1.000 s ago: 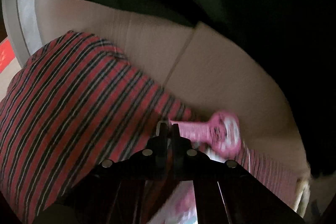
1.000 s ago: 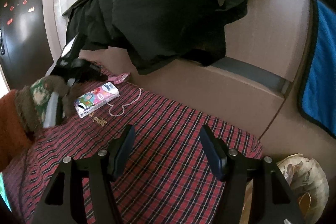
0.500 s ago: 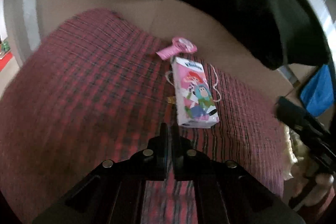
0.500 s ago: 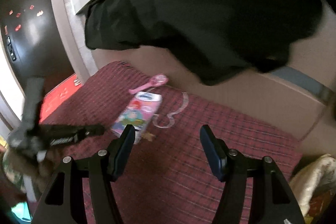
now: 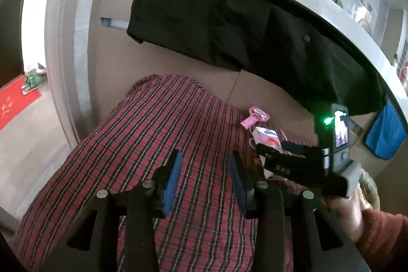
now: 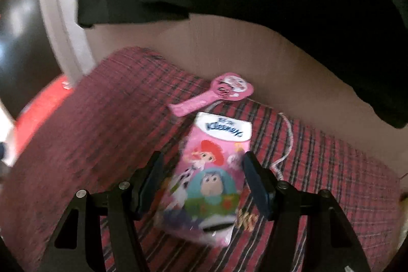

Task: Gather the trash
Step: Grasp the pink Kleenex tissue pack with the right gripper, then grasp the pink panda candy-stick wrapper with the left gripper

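A pink cartoon tissue pack [image 6: 209, 177] lies on a red plaid cloth [image 6: 102, 134]. My right gripper [image 6: 202, 170] is open, its jaws either side of the pack, just above it. A pink round-headed wrapper [image 6: 216, 93] lies behind the pack by the brown wall. A thin white string [image 6: 287, 142] curls right of the pack. My left gripper [image 5: 205, 170] is open and empty, held over the plaid cloth [image 5: 153, 134]. In the left wrist view the right gripper [image 5: 293, 162] covers most of the pack [image 5: 267, 138]; the pink wrapper [image 5: 253, 116] shows behind.
A black garment [image 5: 229, 24] hangs over the brown panel behind the cloth. A blue cloth [image 5: 386, 134] hangs at the right. A red mat [image 5: 12, 103] and grey floor lie beyond the cloth's left edge. A small golden scrap [image 6: 248, 219] sits beside the pack.
My left gripper has opened and pulled back and up from the pink wrapper. My right gripper has moved left and down onto the tissue pack, jaws still open.
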{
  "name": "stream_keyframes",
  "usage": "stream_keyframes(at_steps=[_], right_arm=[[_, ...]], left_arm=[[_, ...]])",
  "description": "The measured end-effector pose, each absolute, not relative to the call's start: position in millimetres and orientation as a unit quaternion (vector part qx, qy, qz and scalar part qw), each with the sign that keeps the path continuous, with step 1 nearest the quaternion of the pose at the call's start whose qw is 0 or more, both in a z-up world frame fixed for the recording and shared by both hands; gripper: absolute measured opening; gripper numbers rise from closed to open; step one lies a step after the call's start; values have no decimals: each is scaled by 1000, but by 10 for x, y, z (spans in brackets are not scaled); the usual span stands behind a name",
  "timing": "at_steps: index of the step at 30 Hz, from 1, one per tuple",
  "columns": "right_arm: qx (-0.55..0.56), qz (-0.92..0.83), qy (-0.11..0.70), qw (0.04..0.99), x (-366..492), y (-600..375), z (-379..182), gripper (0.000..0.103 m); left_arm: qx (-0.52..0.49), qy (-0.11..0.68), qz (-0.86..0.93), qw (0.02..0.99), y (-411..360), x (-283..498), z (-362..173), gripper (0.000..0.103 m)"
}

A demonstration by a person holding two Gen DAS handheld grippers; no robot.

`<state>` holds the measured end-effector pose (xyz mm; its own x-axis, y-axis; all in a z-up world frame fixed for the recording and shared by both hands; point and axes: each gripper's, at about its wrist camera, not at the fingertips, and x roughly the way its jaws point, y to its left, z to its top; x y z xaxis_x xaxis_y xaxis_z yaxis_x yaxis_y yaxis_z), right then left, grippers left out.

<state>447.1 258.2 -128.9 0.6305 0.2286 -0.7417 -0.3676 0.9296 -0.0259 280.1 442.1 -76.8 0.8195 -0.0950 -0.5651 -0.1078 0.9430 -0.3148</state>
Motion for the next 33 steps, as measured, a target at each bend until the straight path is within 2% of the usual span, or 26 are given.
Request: stream_keyframes(at_steps=[5,7,10,15,19,23,33], right_arm=[[-70,175,427,885,4630,2432,-1375,60],[-59,192,431,880,4631,2318,-1358,47],[-58,213,431,875,4553,2076,-1311,43],[-31,220,421,879,4393,1477,-1148,42],[-11,211,403,891,4295,997,-1032,42],[13,207,401,892,4218,633,-1028,42],[36,215,393,893,4145,285,-1146,42]], left_arm=[[-159,303,-4,940,4349,2933,-751,42],[-154,306,-11,939,4250,3006,-738,42],[-140,308,-23,941,4067,3127,-726,43],[-117,312,-53,941,3754,3436,-740,46],[-104,329,-118,931,3556,3919,-859,54],[0,329,-79,941,3270,4361,-991,55],[15,398,-64,915,3036,5169,-1175,58]])
